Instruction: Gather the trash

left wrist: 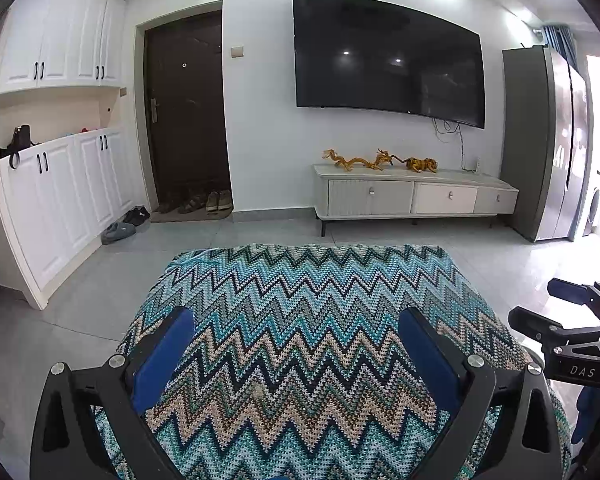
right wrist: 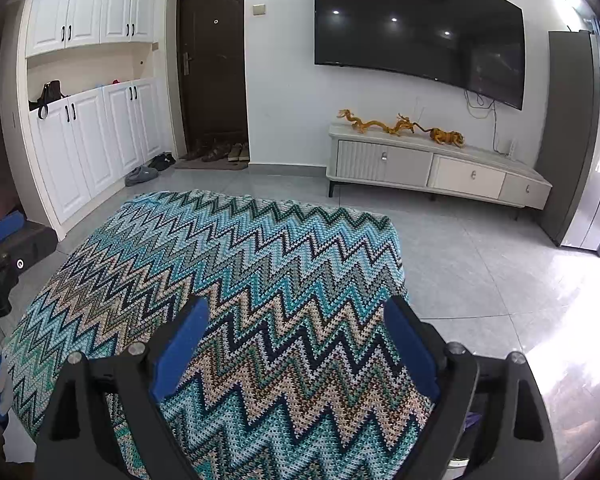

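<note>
A cloth-covered table [left wrist: 300, 320] stands in the middle of the floor. Beyond the table, a low cabinet [left wrist: 416, 196] sits against the far wall with a television [left wrist: 388, 56] hung above it (three figurines [left wrist: 380, 160] line the cabinet top). Left of the cabinet is a door [left wrist: 186, 120] with shoes [left wrist: 204, 202] before it, then cupboards [left wrist: 60, 120]. A fridge [left wrist: 552, 140] stands right of the cabinet.

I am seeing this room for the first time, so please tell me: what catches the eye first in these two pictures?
First comes the zigzag cloth in teal, blue and beige, which fills the foreground under both open grippers, the left gripper and the right gripper. Behind it, the big dark television hangs on the white wall. Below the television, golden dragon figures lie on a low white cabinet.
</note>
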The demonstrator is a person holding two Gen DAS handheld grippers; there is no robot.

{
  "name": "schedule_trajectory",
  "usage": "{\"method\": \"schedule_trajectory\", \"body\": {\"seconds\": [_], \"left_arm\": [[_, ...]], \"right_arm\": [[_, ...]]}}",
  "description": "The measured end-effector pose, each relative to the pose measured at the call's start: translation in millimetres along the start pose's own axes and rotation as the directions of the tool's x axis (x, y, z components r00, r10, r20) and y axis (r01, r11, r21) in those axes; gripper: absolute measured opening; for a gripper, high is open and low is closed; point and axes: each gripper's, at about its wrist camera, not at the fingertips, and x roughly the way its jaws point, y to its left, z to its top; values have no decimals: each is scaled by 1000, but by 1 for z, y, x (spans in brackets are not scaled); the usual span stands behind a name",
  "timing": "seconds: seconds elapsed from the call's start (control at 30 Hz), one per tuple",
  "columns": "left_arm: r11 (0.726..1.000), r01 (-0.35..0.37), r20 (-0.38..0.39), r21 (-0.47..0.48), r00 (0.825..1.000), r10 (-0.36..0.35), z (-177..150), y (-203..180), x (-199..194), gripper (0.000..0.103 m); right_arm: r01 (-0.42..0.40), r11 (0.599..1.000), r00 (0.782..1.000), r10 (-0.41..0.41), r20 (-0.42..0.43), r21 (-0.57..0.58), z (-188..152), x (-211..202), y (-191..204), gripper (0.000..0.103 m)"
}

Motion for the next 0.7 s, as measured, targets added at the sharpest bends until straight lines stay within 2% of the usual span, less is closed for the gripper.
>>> {"method": "schedule_trajectory", "body": {"seconds": [0.3,0.7], "left_arm": [[1000,-3,-14,-5,1000,3,-4,0,8,103],[1000,-9,7,18,1000,9,-8,-9,3,103]], "right_arm": [[26,1000,1000,-26,1,-9,-2,6,2,90],[65,998,997,-65,31,9,-8,4,0,90]]}}
